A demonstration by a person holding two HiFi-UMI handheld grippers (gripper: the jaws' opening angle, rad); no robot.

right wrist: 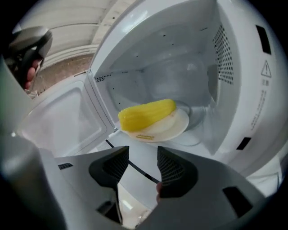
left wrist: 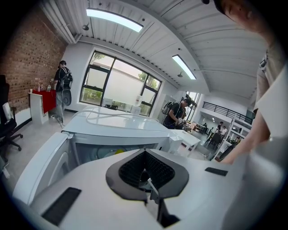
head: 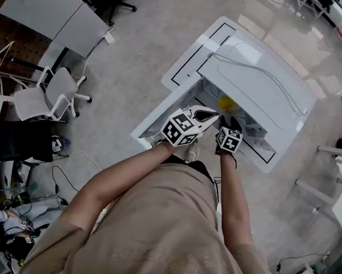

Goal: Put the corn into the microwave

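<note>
Item: corn (right wrist: 147, 114), lying on a white plate (right wrist: 175, 127) inside the open microwave (right wrist: 238, 85).
Right gripper (right wrist: 143, 165): jaws wide apart, empty, angled down at the cavity mouth, near side of the plate.
Left gripper (left wrist: 145, 167): jaws pressed together on nothing, held to its left.
Advised: withdraw the right gripper straight back, clear of the plate rim; the door (right wrist: 58, 121) likely comes next.
</note>
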